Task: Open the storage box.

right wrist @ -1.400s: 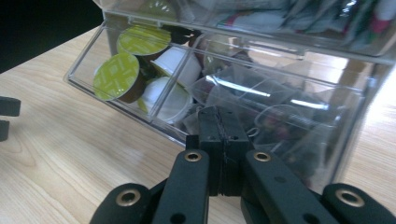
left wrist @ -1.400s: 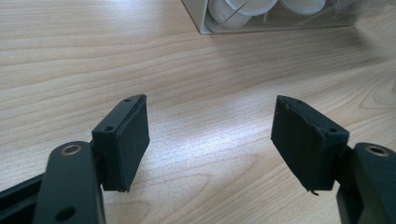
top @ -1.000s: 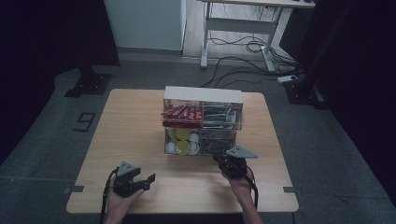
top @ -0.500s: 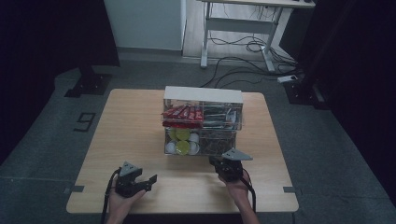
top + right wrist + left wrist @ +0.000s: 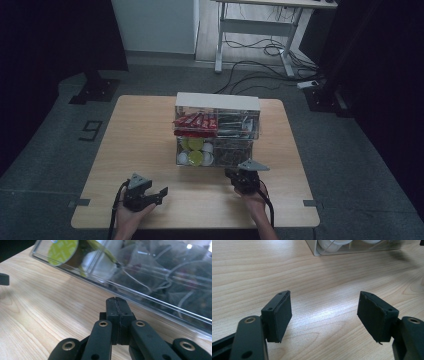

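Looking down from the high view, the clear organizer box [image 5: 217, 131] sits about dead center on the wooden surface [image 5: 140, 140], with red packets [image 5: 196, 121] up top on its left side, dark packets [image 5: 234, 122] beside them, and yellow-green and white capsules [image 5: 196, 151] in the lower left bin. Behind the surface at 12 o'clock there's a desk frame [image 5: 255, 30] and a mess of floor cables [image 5: 260, 60]. A "9" marker [image 5: 90, 131] is taped on the floor at 9 o'clock.

The right tool [image 5: 239, 175] is parked just in front of the box's lower right bin, at about 5 o'clock from the box, jaws pressed flat together with nothing between them. The left tool [image 5: 159, 192] hangs out well apart at 7 o'clock, jaws spread wide, nothing in them.

The right gripper view gets you what the overhead can't: the closed right tool [image 5: 117, 306] sits right up near the clear front wall [image 5: 155, 300], with dark wrapped stuff and a green lid [image 5: 62, 251] behind it. The left gripper view has bare wood between the pads [image 5: 283, 315] and the box corner with white capsules [image 5: 329, 246] up at 12 o'clock.
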A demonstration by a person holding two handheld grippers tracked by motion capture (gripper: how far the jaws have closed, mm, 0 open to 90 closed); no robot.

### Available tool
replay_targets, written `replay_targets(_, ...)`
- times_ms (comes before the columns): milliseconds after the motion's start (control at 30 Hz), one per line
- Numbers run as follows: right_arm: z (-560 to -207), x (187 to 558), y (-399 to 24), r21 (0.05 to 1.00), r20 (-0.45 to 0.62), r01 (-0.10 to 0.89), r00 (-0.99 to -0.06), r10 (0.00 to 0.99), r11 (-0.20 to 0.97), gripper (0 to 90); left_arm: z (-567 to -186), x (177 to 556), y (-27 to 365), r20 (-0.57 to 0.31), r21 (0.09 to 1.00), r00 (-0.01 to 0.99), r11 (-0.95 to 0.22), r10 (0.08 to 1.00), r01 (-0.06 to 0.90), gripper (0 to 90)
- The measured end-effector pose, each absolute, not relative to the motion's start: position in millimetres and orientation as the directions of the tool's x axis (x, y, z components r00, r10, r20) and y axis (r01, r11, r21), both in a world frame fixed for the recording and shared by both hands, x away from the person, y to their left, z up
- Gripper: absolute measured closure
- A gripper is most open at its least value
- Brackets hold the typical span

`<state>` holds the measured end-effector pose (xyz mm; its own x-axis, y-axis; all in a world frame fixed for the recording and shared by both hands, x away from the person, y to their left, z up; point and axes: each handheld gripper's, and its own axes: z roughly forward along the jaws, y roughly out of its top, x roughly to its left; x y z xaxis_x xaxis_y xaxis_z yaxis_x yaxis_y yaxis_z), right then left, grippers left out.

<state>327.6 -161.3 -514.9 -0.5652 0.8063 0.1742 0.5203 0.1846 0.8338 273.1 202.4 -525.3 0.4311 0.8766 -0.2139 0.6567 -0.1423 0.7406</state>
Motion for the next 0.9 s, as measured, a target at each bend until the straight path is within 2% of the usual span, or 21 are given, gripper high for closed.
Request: replay_targets(900,-508.7,324.2,-163.5,0.841,0.186,0.511,-0.579,0.794,0.176,88.8,-525.0,275.0,206.7,-0.2,0.743,0.419,-0.142,0.886,0.654,28.1)
